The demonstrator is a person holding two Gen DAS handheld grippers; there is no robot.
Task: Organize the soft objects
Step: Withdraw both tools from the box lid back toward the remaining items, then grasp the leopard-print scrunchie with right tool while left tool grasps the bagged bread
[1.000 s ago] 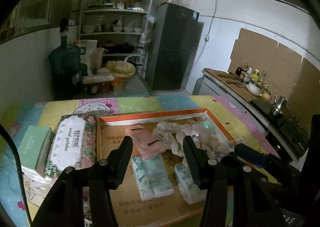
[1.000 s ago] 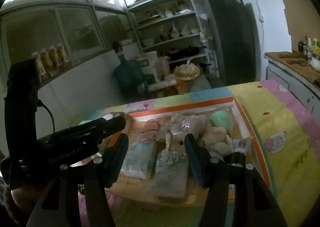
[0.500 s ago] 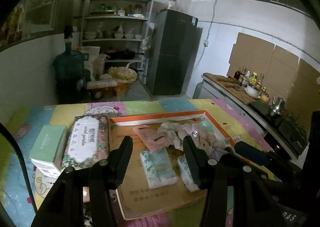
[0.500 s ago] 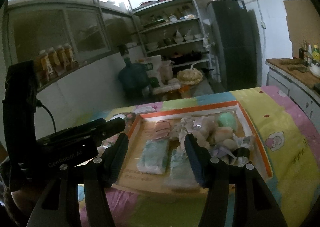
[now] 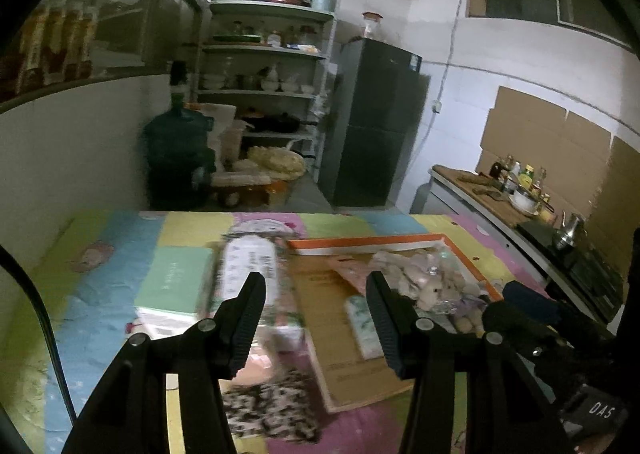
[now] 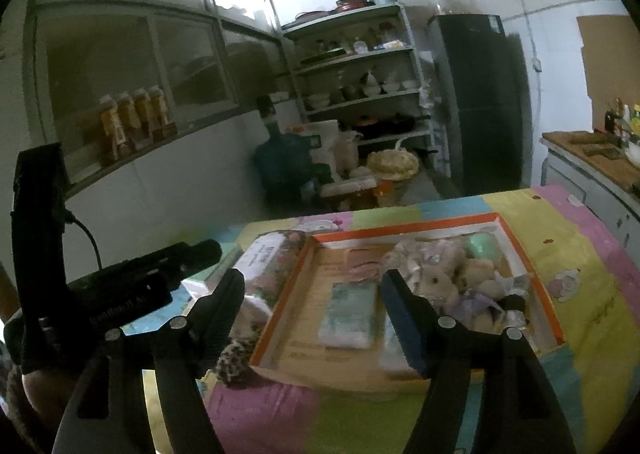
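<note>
Both claws are open and hold nothing; the right claw [image 6: 312, 294] has just been opening wider. The heap of pale stuffed toys [image 6: 444, 278] lies in the orange-edged cardboard tray [image 6: 404, 229], just ahead of it. A grab from this far back could nip only a loose bit and drag the heap. The left claw [image 5: 316, 296] could bump the flowery tissue pack [image 5: 252, 266] in front of it.

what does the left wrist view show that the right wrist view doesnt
Only the left wrist view: a mint green box on the patchwork mat, left of the floral tissue pack, and a kettle on the stove.

Only the right wrist view: a round green soft item at the far end of the orange-rimmed cardboard tray, and the left gripper's dark body.

Both: the tray, the tissue pack beside it, the plush pile, wrapped tissue packets, the shelves, fridge and water jug.
</note>
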